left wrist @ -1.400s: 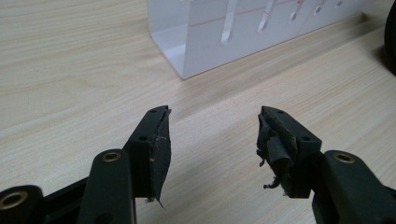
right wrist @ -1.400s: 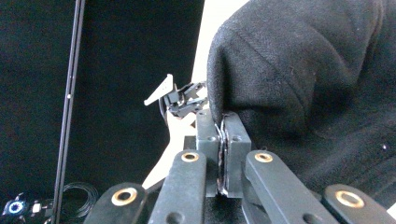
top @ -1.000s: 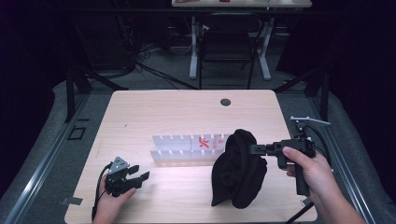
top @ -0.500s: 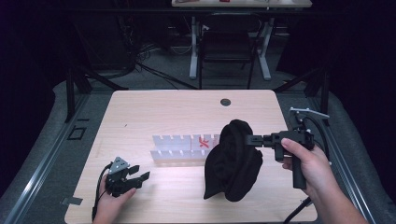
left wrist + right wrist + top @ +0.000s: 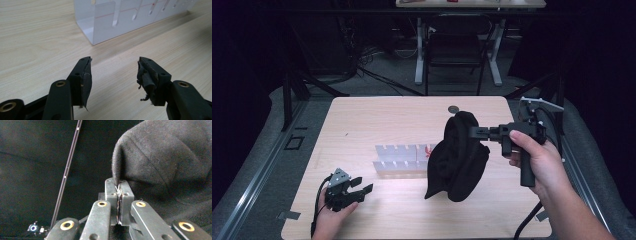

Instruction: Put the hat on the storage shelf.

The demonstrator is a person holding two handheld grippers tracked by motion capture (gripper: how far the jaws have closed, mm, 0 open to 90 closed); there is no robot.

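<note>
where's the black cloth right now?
In the high view the black cloth hangs right of centre, pinched at its top edge by the right claw, draping in front of the right end of the clear slotted rack on the table.

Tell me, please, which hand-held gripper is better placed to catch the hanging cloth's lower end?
Left, probably: the left hand-held gripper is open and free, while the right hand-held gripper is shut on the black cloth.
</note>
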